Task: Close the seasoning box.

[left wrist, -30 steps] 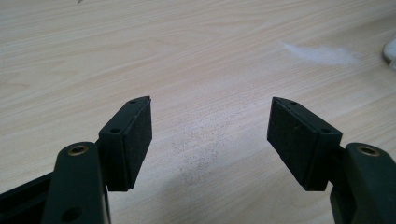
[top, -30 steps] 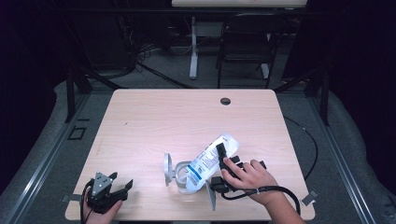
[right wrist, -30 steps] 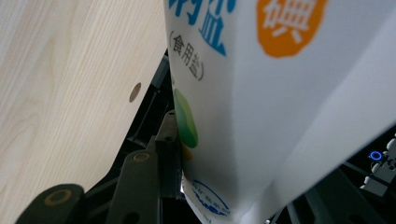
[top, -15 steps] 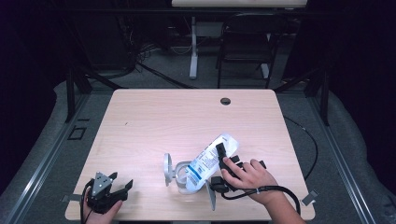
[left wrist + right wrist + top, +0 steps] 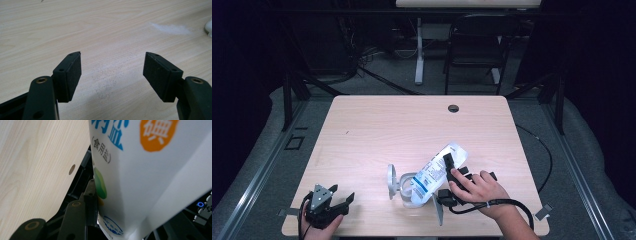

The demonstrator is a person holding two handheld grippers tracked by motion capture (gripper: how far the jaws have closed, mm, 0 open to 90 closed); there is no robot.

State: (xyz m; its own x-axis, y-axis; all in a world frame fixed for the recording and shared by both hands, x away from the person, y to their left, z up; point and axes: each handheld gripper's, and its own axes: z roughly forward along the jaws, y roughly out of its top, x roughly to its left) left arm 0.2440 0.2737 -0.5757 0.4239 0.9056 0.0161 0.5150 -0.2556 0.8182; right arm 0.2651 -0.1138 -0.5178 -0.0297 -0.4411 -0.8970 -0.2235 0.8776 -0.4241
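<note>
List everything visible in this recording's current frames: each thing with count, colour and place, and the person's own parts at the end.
White plastic salt bag with blue and orange print: one, tilted over the table's near right part, clamped in the right gripper.
Clear glass jar: one, lying on its side at the bag's lower end.
Pale round lid: one, greyish white, standing on edge just left of the jar.
Light wooden table: one, with a dark round cable hole near its far edge.
Dark folding chair: one, on the floor beyond the table.
Left gripper: black, jaws open over bare wood at the near left corner.
Right gripper: black, shut on the bag.
Right hand: one, behind the right gripper.
</note>
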